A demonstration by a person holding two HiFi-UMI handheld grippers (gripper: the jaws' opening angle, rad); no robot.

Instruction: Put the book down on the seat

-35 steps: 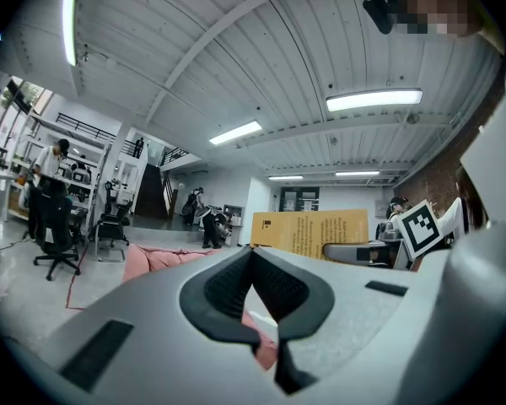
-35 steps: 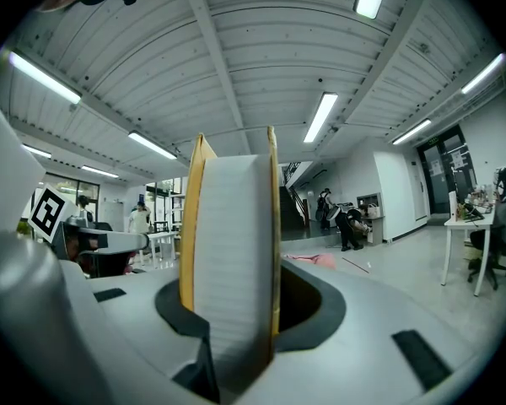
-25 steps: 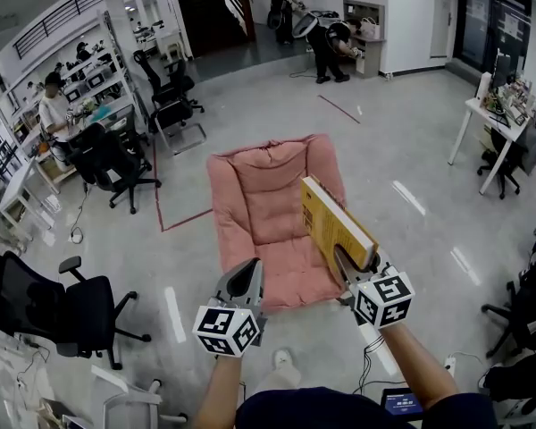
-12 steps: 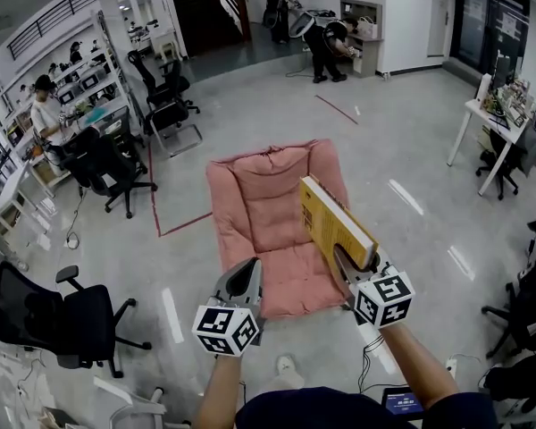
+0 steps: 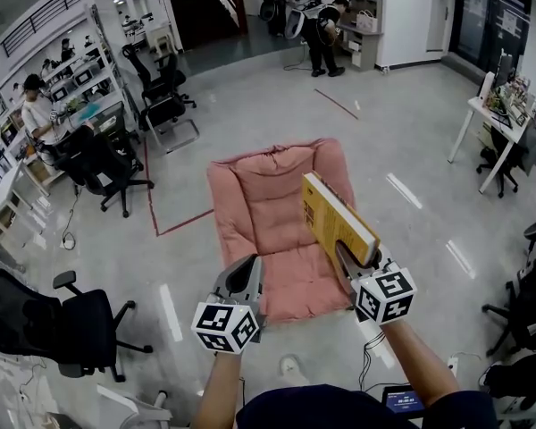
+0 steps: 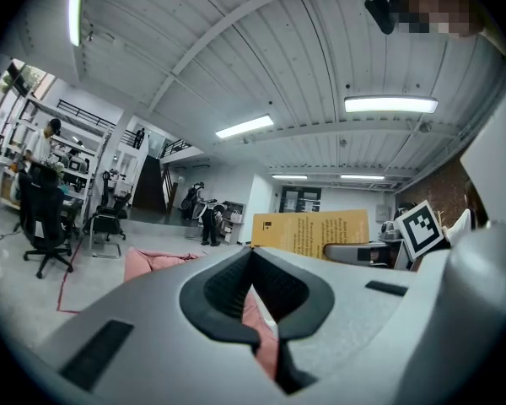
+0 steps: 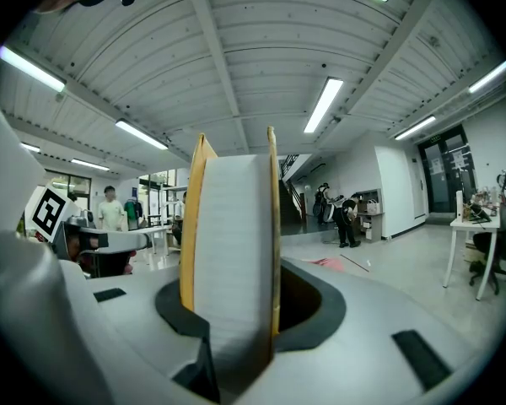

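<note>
The pink seat [image 5: 268, 213] lies on the floor just ahead of and below the right hand-held gripper [image 5: 347, 259], which clamps the yellow book [image 5: 335, 214] on edge above the cushion. Setting it down is not yet done. The left hand-held gripper [image 5: 247, 273], alongside, is closed on nothing.

My L gripper [image 6: 255, 278] has its jaws together, nothing in them. Pink seat [image 6: 156, 262] lies just beyond, low on the floor. Yellow book [image 6: 310, 233] is up at right, beside a marker cube [image 6: 422, 229]. Black office chair [image 6: 42, 218] far left.
</note>
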